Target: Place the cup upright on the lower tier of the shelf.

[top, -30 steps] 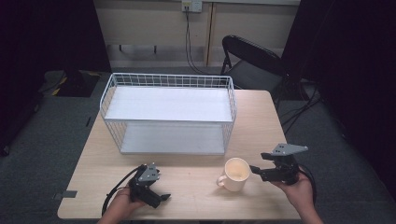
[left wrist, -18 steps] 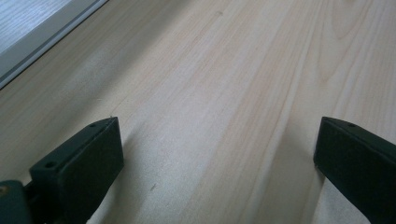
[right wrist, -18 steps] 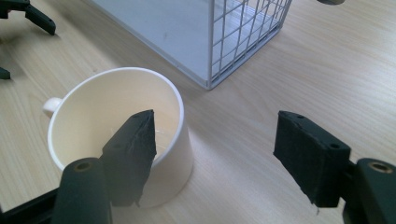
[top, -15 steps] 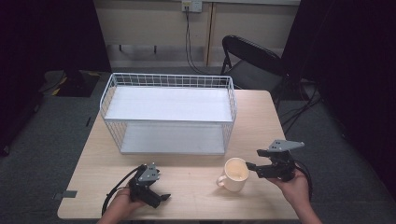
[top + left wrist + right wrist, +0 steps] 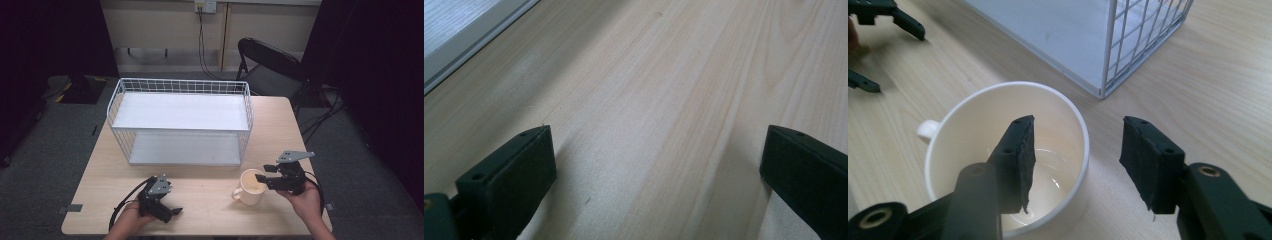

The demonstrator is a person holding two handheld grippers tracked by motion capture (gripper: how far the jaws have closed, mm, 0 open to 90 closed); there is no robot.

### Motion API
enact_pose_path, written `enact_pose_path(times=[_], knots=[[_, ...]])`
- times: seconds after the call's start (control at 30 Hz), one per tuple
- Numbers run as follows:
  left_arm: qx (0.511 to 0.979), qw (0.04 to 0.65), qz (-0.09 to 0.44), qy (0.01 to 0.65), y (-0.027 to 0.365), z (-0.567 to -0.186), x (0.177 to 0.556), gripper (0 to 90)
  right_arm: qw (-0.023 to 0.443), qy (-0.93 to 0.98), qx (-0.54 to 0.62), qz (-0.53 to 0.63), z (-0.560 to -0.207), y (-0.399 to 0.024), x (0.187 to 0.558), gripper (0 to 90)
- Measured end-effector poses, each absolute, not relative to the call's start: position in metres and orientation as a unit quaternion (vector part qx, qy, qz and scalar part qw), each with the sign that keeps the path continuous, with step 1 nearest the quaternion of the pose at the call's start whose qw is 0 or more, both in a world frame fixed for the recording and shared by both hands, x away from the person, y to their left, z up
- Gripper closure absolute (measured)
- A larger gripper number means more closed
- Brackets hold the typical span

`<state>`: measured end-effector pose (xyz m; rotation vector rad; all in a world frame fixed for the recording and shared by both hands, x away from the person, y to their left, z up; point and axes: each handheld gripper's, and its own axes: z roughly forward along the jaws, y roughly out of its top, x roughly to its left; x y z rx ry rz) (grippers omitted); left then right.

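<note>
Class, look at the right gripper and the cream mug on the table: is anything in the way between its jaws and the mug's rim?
Nothing visible. The right gripper already straddles the wall of the mug, one jaw inside, one outside, with a gap left to the outer jaw. Its jaws have just been closing. The wire rack stands apart, behind.

A cream-white ceramic mug (image 5: 250, 187) stands upright and empty on the tabletop near its front edge, right of centre, just in front of the wire shelf's right corner. Its 1 handle points left.
</note>
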<state>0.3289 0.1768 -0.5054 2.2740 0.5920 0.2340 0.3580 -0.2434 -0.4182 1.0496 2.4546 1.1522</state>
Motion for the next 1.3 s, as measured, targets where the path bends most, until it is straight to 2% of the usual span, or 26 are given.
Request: enact_pose_path(times=[0.77, 1.0, 1.3], knots=[[0.891, 0.38, 0.092, 0.232, 0.177, -0.505, 0.329, 1.1, 0.103, 0.836, 0.394, 0.368, -0.437, -0.234, 0.365, 78.2], [0.891, 0.38, 0.092, 0.232, 0.177, -0.505, 0.329, 1.1, 0.126, 0.845, 0.385, 0.35, -0.434, -0.23, 0.363, 81.2], [0.891, 0.38, 0.092, 0.232, 0.177, -0.505, 0.329, 1.1, 0.123, 0.847, 0.379, 0.352, -0.432, -0.222, 0.363, 81.8]])
